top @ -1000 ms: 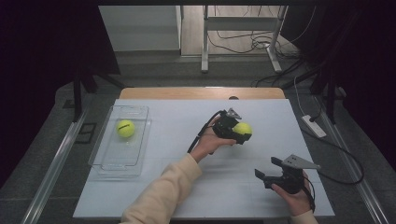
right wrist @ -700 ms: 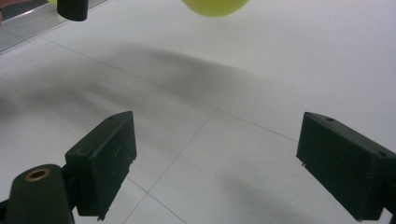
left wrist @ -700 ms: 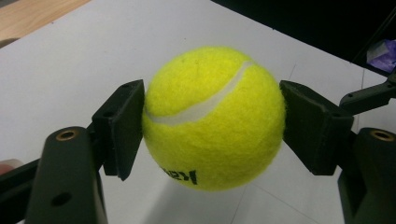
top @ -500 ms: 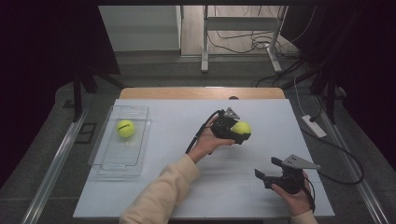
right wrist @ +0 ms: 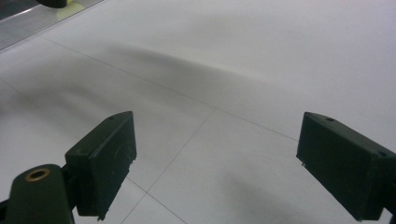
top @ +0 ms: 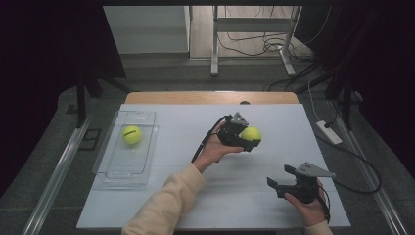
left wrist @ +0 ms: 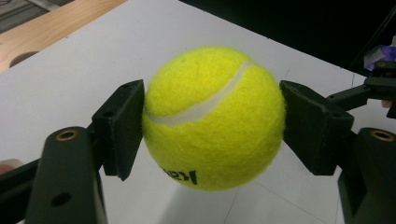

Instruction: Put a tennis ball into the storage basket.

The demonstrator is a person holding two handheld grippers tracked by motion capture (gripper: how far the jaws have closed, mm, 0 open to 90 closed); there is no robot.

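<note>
A yellow tennis ball (top: 251, 133) is held above the middle of the white table, with my left gripper (top: 248, 137) shut on it. In the left gripper view the ball (left wrist: 214, 116) sits squeezed between both black pads (left wrist: 122, 127), clear of the tabletop. A second tennis ball (top: 131, 134) lies in the clear plastic tray (top: 117, 166) at the table's left. My right gripper (top: 278, 179) rests low near the front right of the table, pointing left, jaws open. In the right gripper view its fingers (right wrist: 105, 161) stand wide apart over bare tabletop with nothing between them.
The white table surface (top: 186, 196) has thin seam lines and a wooden strip (top: 210, 98) along its far edge. A black cable (top: 203, 147) trails from the left gripper. A white power strip (top: 329, 132) and cables lie on the floor to the right.
The left gripper with the ball has lifted slightly and drifted a little away from me. The right gripper has kept still.
</note>
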